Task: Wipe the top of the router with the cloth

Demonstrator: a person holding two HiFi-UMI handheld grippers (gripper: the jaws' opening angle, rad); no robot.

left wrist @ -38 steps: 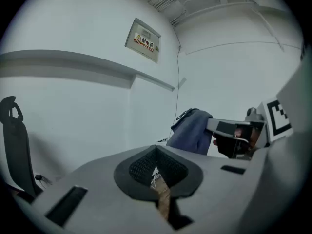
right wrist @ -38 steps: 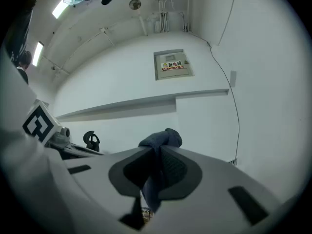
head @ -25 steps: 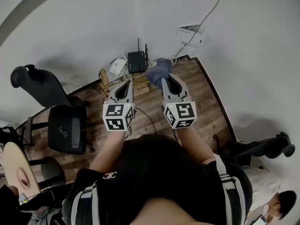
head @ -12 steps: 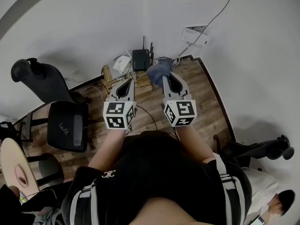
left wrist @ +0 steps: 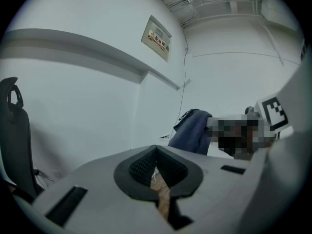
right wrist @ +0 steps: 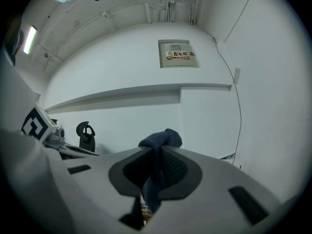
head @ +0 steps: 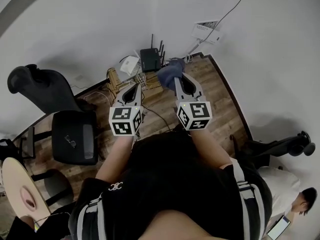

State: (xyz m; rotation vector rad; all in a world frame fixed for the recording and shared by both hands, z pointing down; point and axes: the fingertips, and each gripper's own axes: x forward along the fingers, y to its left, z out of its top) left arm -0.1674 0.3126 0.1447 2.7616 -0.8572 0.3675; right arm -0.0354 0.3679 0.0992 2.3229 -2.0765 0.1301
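Head view: your right tongs (head: 176, 80) hold the soft dark blue cloth (head: 169, 73) near the small black antennaed router (head: 150, 60) by the wall.
Left gripper view: your left tongs (left wrist: 156, 149) are pressed together, empty.
Right gripper view: the tongs clamp a bunched fold; the cloth looks light and limp, so grip there.

Your head cam looks steeply down on the floor (head: 220, 114); each gripper cam sits close behind its jaws, tilted up at the white wall (right wrist: 122, 57) (cloth (head: 169, 74), upper centre, shows in all three).
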